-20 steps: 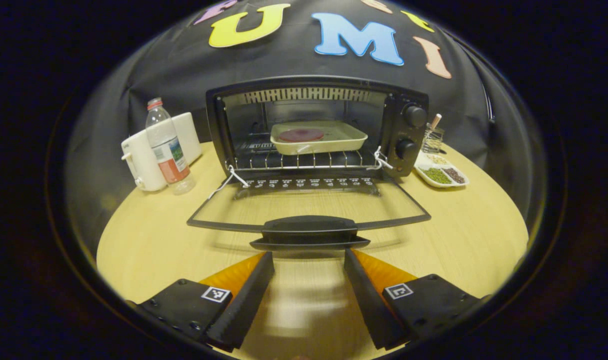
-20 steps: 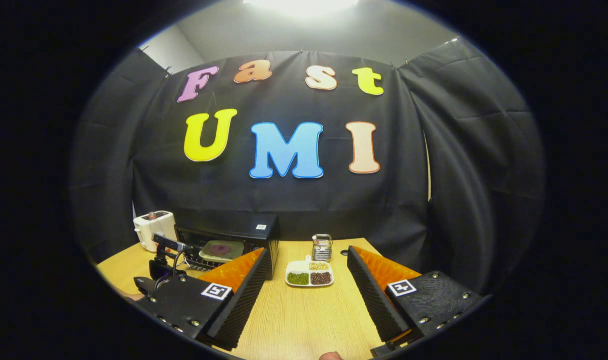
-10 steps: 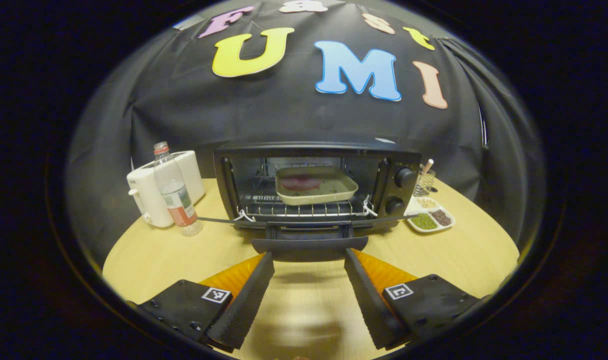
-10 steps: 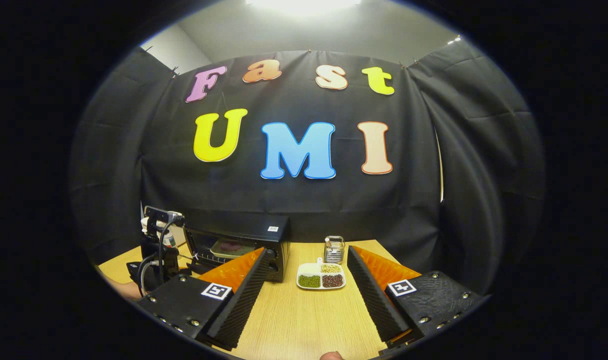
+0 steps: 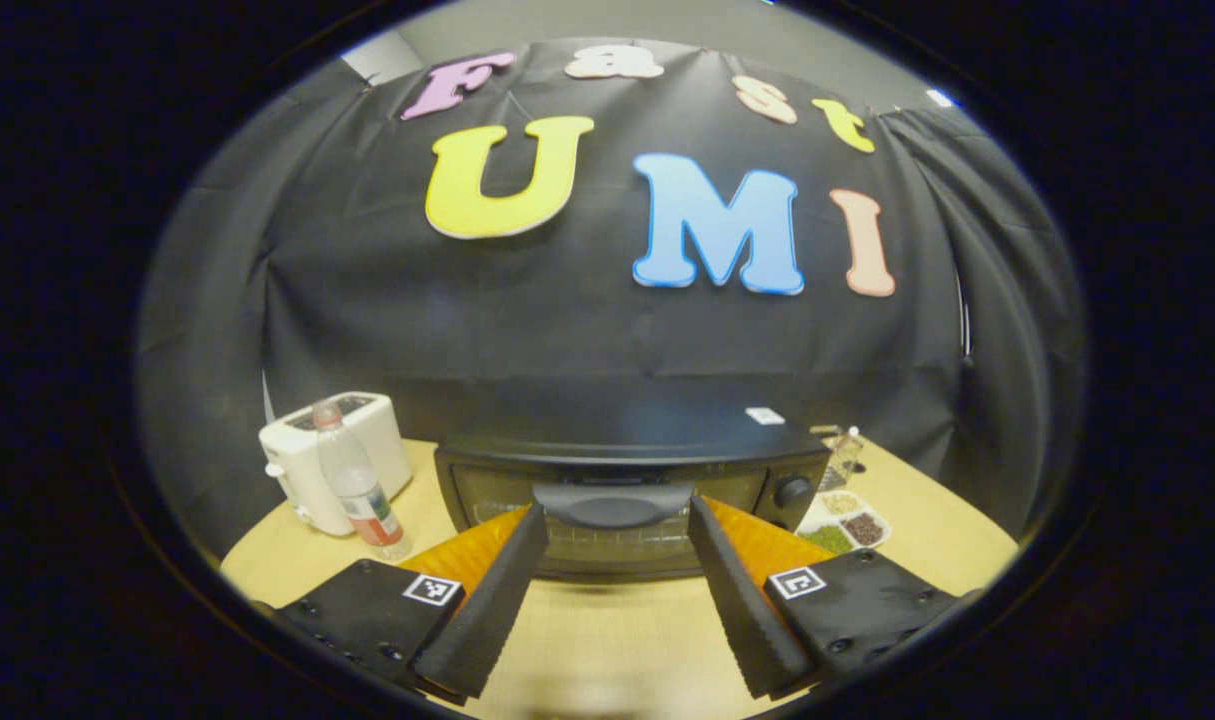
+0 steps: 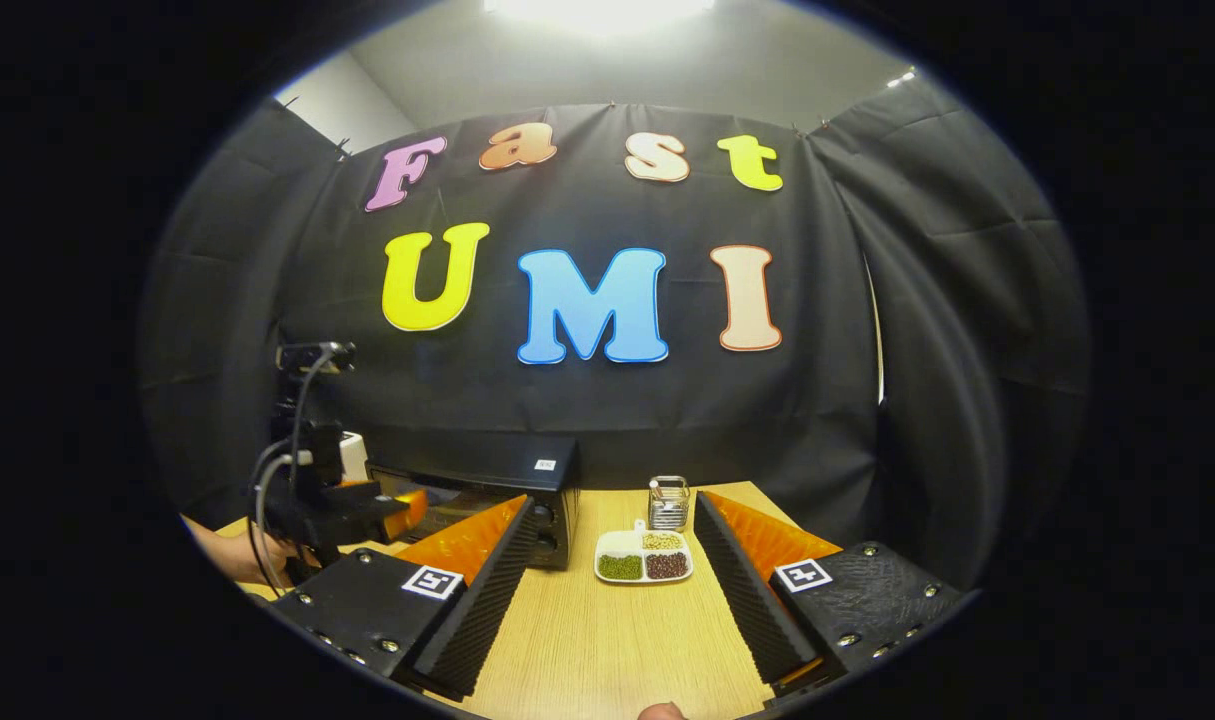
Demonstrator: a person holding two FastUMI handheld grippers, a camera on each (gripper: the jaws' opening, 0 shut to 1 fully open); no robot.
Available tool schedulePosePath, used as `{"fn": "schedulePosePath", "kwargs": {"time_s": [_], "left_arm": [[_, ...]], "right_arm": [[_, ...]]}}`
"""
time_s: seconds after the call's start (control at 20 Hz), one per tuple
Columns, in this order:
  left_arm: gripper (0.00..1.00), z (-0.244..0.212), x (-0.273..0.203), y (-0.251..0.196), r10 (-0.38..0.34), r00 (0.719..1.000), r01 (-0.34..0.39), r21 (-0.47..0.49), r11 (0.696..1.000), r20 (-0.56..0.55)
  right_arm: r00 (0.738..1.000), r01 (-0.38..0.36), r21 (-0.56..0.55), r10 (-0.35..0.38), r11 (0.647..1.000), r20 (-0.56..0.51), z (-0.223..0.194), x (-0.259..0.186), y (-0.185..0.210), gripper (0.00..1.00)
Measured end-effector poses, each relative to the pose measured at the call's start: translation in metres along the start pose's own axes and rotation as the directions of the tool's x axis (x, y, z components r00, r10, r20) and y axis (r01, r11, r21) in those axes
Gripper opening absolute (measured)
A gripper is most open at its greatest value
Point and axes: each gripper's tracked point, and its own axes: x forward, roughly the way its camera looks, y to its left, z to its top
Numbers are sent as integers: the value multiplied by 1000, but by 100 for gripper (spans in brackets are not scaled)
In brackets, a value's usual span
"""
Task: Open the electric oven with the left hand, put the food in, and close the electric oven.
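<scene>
Hiding the oven (image 5: 627, 480) interior, its raised door handle (image 5: 612, 503) between spread left tongs (image 5: 615, 585).

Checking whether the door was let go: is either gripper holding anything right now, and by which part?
Nothing is gripped. The left gripper is open, its fingers either side of the oven door handle without clamping it. The right gripper is open above the table.

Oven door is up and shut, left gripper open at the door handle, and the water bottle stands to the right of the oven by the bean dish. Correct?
Not quite. In the left gripper view the water bottle stands left of the oven, beside the white appliance. The rest holds: door up, left gripper open at the handle.
</scene>
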Motion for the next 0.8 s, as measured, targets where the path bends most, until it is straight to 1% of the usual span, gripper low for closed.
{"fn": "schedulePosePath", "kwargs": {"time_s": [0.05,0.1,0.15,0.2,0.25,0.3,0.35,0.45,0.5,0.65,0.75,0.8], "left_arm": [[96,18,-14,-3,0,999,-1,9,1000,43],[100,35,-30,-6,3,997,-5,20,1000,74],[100,52,-47,-10,11,994,-14,25,1000,109],[96,69,-64,-14,17,989,-21,24,999,145],[100,86,-82,-20,21,983,-25,19,1000,181],[98,99,-101,-25,32,977,-35,11,999,210],[96,106,-120,-29,41,974,-43,5,999,225],[100,115,-157,-41,52,968,-52,-9,999,245],[100,120,-175,-46,61,965,-61,-9,998,255],[100,129,-229,-51,92,955,-97,6,995,281],[100,130,-257,-52,101,952,-112,23,993,290],[95,129,-272,-50,108,952,-120,28,992,285]], "right_arm": [[1000,5,1,-5,1000,16,4,-4,-5,98],[1000,8,5,-8,1000,26,7,-8,-10,98],[999,14,9,-15,1000,31,10,-15,-17,98],[999,18,10,-18,1000,38,13,-23,-23,98],[998,16,8,-17,1000,53,17,-30,-30,98],[998,17,4,-17,1000,67,22,-37,-38,98],[997,14,-1,-14,1000,81,25,-44,-46,98],[997,3,-11,-3,1000,74,24,-58,-57,98],[997,-8,-15,9,1000,74,24,-63,-62,98],[995,-43,-27,45,999,87,32,-79,-69,98],[993,-49,-30,52,998,106,39,-86,-72,98],[992,-46,-23,49,999,119,44,-88,-72,98]]}}
